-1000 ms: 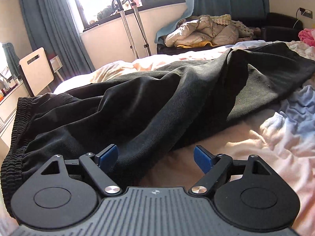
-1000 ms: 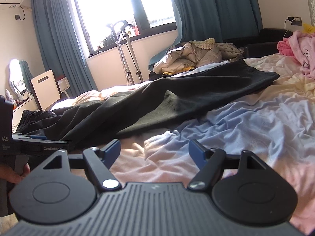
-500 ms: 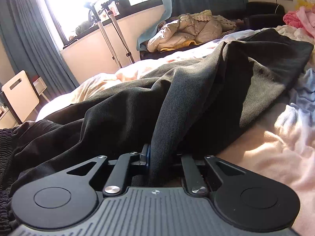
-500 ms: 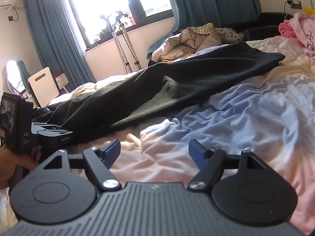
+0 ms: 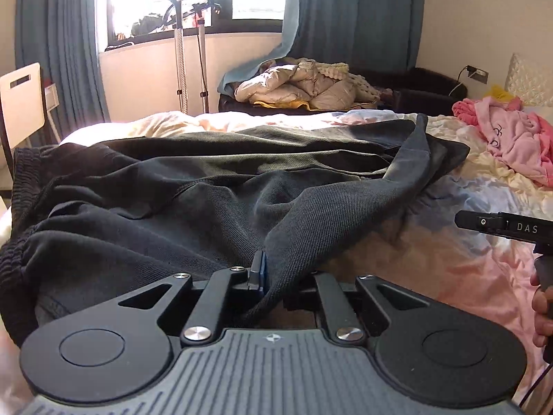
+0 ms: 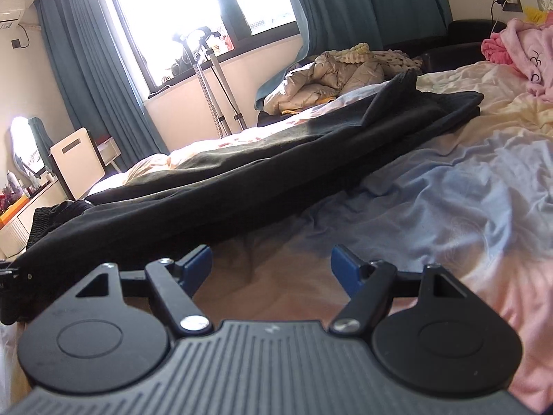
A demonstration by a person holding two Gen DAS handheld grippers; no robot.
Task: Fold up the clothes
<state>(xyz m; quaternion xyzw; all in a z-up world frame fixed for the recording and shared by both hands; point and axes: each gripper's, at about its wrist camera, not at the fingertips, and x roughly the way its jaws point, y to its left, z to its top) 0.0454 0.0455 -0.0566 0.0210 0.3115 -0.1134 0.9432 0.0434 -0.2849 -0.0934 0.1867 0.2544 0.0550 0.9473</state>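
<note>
Between the left claw's (image 5: 268, 276) jaws, black trousers (image 5: 193, 207) were pinched.
They lay across the bed (image 6: 449, 186) ahead; right claw (image 6: 271, 266) stood spread, empty, beside their near edge.

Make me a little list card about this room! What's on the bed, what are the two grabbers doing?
garment: black trousers spread across the bed
bed cover: pastel sheet, wrinkled
left gripper: shut on a fold of the trousers
right gripper: open, nothing between the jaws, over the sheet
also on bed: pink clothes, far right
</note>
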